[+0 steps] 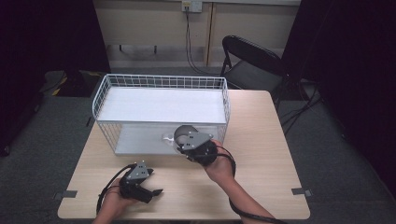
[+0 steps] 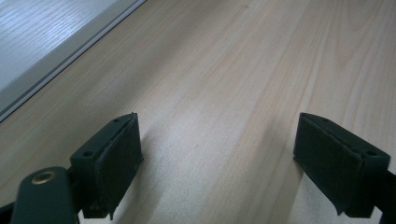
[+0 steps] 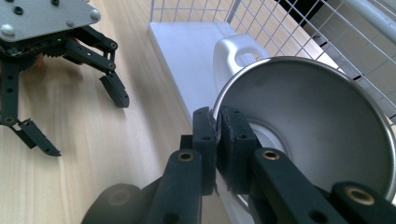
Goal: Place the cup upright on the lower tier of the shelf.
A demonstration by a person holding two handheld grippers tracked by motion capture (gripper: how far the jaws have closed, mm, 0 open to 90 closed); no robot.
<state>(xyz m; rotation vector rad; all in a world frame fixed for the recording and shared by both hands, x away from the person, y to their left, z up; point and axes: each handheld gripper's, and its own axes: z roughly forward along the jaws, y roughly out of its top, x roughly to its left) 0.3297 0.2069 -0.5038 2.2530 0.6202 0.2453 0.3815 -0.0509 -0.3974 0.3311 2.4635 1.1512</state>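
I have the steel cup [image 3: 308, 126] pinched by its rim in the right gripper [image 3: 217, 140]: one jaw sits inside the bowl, the other outside, closed on the thin metal edge. A white handle [image 3: 238, 53] sticks out from its far side. In the high view the cup [image 1: 183, 133] sits at the near, open front of the white wire basket [image 1: 100, 95], about level with the lower shelf [image 1: 137, 140]. I cannot tell from either view whether its base is resting on that shelf or hanging just above it, so I treat it as still carried.

My guess is that the step is either setting the cup on the shelf or drawing it out. Either way a rim pinch is a weak hold. I would keep the cup level, move slowly, and avoid twisting the wrist, since the weight hangs off one edge and could pivot between the jaws. I would also watch the handle against the basket wires on the right.

The left gripper [image 1: 140, 179] rests low on the worktop [image 1: 261, 140], near the front edge and left of the cup. Its jaws stand wide apart with nothing between them, well clear of the basket.
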